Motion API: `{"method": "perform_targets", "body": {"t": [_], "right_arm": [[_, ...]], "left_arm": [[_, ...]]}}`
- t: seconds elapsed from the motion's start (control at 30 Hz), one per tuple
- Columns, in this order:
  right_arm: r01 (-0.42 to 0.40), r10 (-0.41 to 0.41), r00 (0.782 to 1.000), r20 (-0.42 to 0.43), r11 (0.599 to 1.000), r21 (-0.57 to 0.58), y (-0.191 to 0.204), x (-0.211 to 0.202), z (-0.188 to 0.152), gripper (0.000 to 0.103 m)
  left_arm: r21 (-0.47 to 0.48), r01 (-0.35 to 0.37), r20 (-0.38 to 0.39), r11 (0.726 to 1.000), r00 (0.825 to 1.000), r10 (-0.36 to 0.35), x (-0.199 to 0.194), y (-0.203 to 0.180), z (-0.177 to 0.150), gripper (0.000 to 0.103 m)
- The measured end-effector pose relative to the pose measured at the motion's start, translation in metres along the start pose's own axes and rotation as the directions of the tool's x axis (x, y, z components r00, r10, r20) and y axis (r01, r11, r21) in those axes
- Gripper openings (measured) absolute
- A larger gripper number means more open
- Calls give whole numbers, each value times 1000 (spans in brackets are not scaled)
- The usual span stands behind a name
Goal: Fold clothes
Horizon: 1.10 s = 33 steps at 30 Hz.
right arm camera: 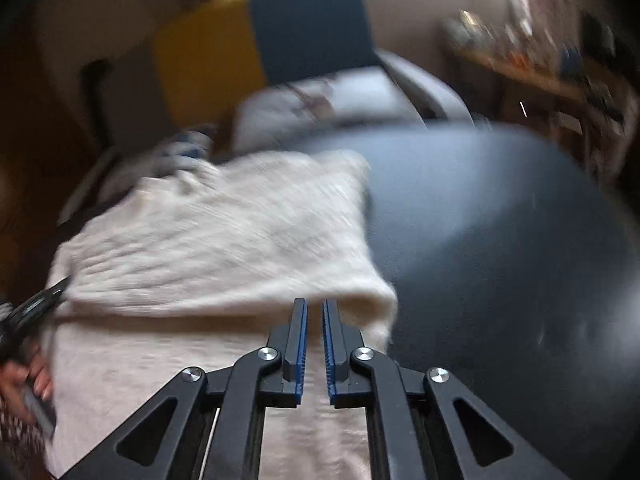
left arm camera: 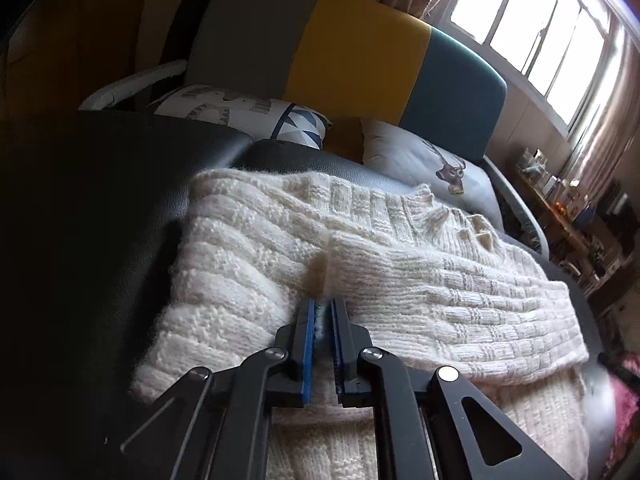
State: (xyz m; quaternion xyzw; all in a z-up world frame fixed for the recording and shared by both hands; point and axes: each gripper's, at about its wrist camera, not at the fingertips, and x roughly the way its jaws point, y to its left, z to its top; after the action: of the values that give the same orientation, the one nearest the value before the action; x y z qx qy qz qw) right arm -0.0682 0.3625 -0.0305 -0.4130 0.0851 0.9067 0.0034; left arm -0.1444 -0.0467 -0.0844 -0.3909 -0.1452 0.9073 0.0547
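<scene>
A cream knit sweater [left arm camera: 360, 264] lies on a black leather seat [left arm camera: 100, 208], partly folded: one ribbed layer is doubled over the body, with its folded edge running across in front of both grippers. In the left wrist view the left gripper [left arm camera: 323, 304] points down at the sweater, its blue-padded jaws nearly closed with only a thin slit between them; a wisp of cream fuzz shows in that slit, but whether the pads pinch the knit cannot be told. The right wrist view is blurred. There the right gripper [right arm camera: 315, 304] hangs just at the edge of the folded layer, its jaws a narrow gap apart with nothing between them. At the left edge of that view a hand [right arm camera: 28, 380] holds the other tool beside the sweater. Behind the seat stand a headboard [left arm camera: 360, 52] in grey, yellow and teal panels and two pillows [left arm camera: 424, 160], one printed with a deer. A bright window [left arm camera: 532, 28] is at upper right.
</scene>
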Motion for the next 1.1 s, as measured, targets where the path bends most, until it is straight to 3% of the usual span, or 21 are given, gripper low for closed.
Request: {"method": "perform_targets", "body": {"t": [0.03,0.13,0.23,0.3,0.37,0.47,0.6,0.73,0.77,0.83,0.9,0.97,1.07,1.1], "right_arm": [[3,-2,1000,29,1000,-31,7,-4,8,23],[44,-41,999,33,996,-78,21,14,36,23],[72,-81,994,-76,990,-119,27,65,50,23],[99,-111,990,-87,986,-133,22,82,50,22],[150,-167,981,-101,977,-152,14,93,48,14],[138,-145,984,-100,988,-75,-10,100,48,14],[174,-175,983,-51,984,-26,-21,98,42,13],[178,-180,982,-54,983,-45,-16,95,43,16],[162,-164,984,-69,986,-39,-14,90,46,17],[103,-104,993,-47,994,-25,-8,73,50,24],[46,-48,998,-28,997,-56,3,63,52,26],[53,-58,997,-52,993,-103,12,66,51,26],[112,-119,989,-83,990,-87,4,81,49,26],[128,-134,987,-86,990,-66,-3,85,48,26]], "left_arm": [[5,-3,2,1000,1000,3,0,-1,0,10],[21,-4,9,1000,1000,4,-3,-4,0,17],[26,11,16,1000,1000,-12,-4,-4,0,23],[30,20,19,999,1000,-20,-4,-5,-1,27],[36,31,15,999,999,-31,-3,-6,-2,29],[45,48,3,998,999,-49,1,-9,-1,29],[44,65,-1,997,998,-65,3,-9,-1,29],[33,84,-26,996,996,-83,-1,-9,4,32],[29,96,-40,995,995,-95,-4,-9,6,36],[-7,159,-50,987,986,-159,-12,-8,11,73],[-62,188,-34,980,981,-190,-15,-7,16,88],[-104,188,-30,977,981,-192,-11,-9,24,88],[-111,118,-97,987,987,-128,11,-18,33,87],[-91,95,-107,991,989,-104,15,-22,34,77]]}}
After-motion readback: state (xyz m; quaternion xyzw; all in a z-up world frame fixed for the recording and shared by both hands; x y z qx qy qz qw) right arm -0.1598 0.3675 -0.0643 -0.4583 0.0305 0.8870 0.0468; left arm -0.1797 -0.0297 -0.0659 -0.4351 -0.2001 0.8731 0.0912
